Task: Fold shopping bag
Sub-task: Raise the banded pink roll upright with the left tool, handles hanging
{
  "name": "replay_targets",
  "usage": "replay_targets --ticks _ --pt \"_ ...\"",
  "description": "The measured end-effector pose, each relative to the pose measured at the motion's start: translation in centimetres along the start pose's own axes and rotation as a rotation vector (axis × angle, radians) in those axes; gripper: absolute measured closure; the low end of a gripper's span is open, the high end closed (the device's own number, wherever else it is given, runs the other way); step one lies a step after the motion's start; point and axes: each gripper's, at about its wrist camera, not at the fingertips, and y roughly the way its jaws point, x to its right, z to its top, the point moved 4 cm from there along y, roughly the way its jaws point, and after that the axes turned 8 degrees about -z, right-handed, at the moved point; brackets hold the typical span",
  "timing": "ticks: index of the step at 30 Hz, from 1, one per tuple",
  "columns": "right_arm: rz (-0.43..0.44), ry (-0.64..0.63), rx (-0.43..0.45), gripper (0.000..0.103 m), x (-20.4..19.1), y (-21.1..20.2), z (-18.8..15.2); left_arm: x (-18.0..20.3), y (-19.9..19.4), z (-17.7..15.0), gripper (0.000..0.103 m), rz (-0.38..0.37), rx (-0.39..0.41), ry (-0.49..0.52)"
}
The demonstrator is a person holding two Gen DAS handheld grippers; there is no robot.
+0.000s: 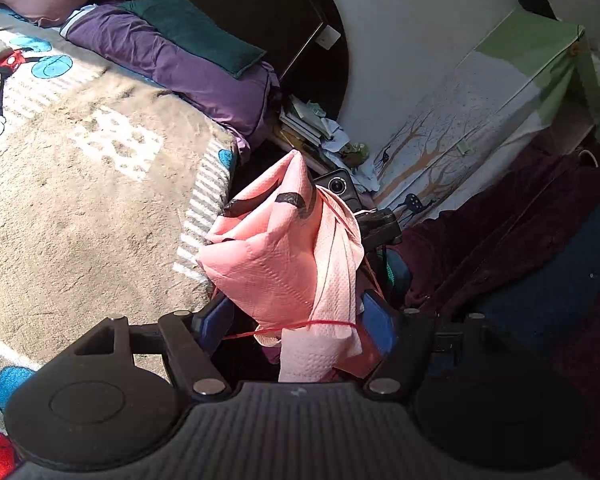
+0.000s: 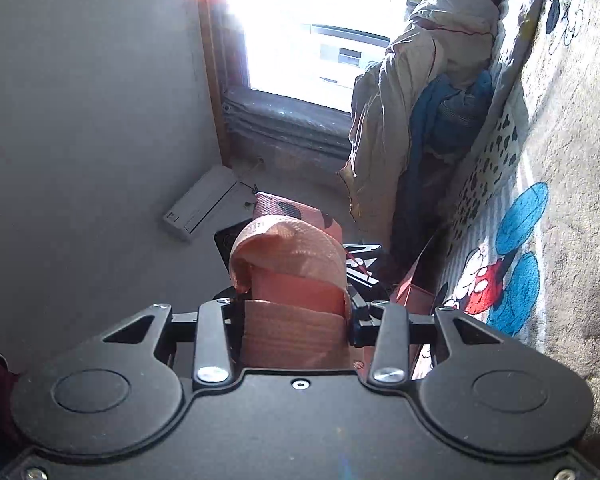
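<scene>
Bed blanket beside both grippers. Left gripper clamps the pink bag; right gripper clamps it too, fabric bunched ahead of jaws.

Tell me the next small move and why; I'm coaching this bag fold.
Probably lower both tools toward the blanket and spread the bag flat: it hangs bunched between the left tool and right tool, off the bed.
</scene>
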Motion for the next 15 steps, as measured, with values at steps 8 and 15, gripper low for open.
replay_targets --ticks 8,15 --pt "0.13 0.109 0.054 0.063 -3.3 0.2 0.8 1.9 0.3 -2.7 0.033 -0.09 0.477 -0.089" --pt "-0.044 -0.029 0.174 0.062 -5.1 -0.4 1.1 3.9 0.8 -4.2 0.033 0.033 0.736 -0.278"
